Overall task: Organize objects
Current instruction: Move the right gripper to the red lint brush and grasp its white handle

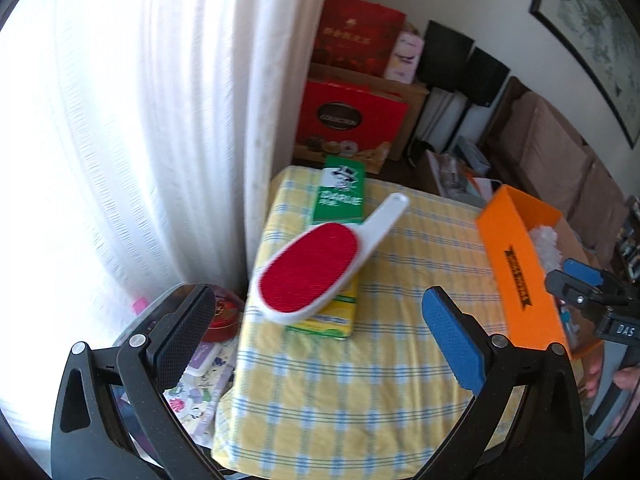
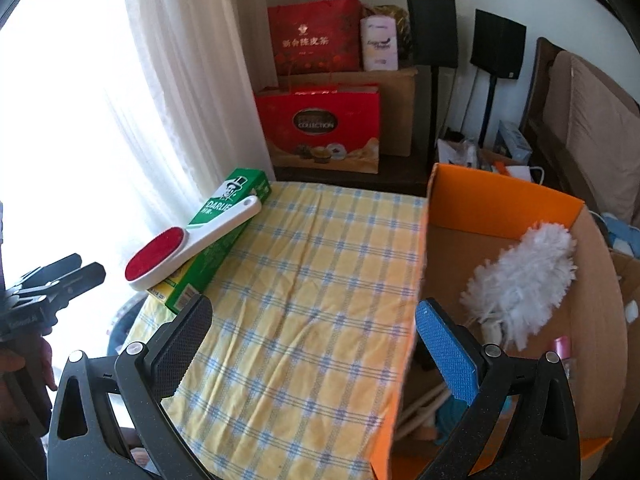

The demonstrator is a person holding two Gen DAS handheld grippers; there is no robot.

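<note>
Resting on the green box [image 1: 340, 216] at the table's [image 1: 340, 380] window side, the brush [image 1: 320, 264] lies red pad up with its white handle angled away. The left gripper [image 1: 320, 344] hovers near it, fingers spread and empty; the right gripper [image 2: 316, 356] is also spread and empty beside the orange box [image 2: 500, 200], which already holds a duster [image 2: 524, 272]. Judging from this, the brush overhangs the green box, so a clumsy pinch could tip it off or drag the box toward the table edge; 1 finger might also snag the curtain [image 1: 160, 120]
</note>
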